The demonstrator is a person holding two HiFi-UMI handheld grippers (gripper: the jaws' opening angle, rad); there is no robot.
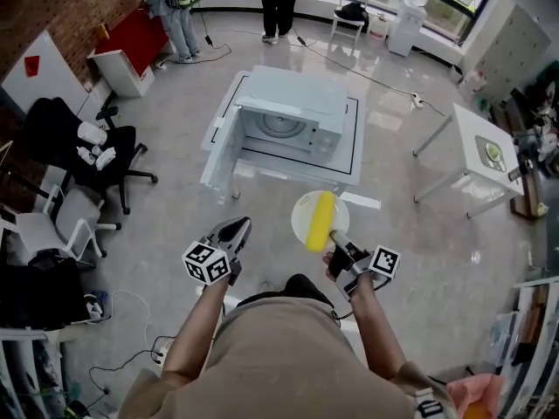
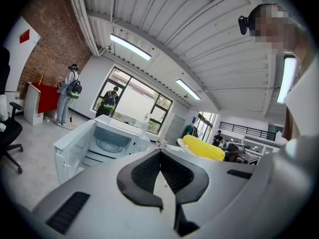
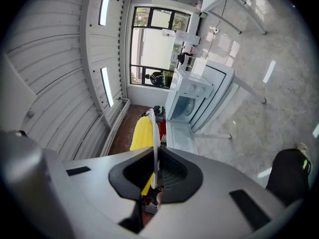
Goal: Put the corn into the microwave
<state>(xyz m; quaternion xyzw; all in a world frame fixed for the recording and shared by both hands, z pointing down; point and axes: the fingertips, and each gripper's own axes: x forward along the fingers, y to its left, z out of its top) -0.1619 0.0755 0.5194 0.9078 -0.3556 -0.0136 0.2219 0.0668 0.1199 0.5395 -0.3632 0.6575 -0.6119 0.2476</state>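
Note:
A yellow corn cob (image 1: pixel 320 221) lies on a small white plate (image 1: pixel 301 209). My right gripper (image 1: pixel 337 239) is shut on the near rim of that plate and holds it in the air in front of the person. In the right gripper view the plate (image 3: pixel 155 133) runs edge-on between the pads, with the corn (image 3: pixel 141 132) on its left side. The white microwave (image 1: pixel 288 116) stands ahead on a low white table (image 1: pixel 354 160), with its door (image 1: pixel 223 142) swung open to the left. My left gripper (image 1: pixel 238 230) is shut and empty, level with the right one. The left gripper view shows the microwave (image 2: pixel 107 142) cavity and the corn (image 2: pixel 202 148).
Black office chairs (image 1: pixel 87 151) stand at the left. A second white table (image 1: pixel 485 151) is at the right. Two people (image 1: pixel 175 7) stand at the far side by a red cabinet (image 1: pixel 131 46). Cables run over the grey floor (image 1: pixel 393 85).

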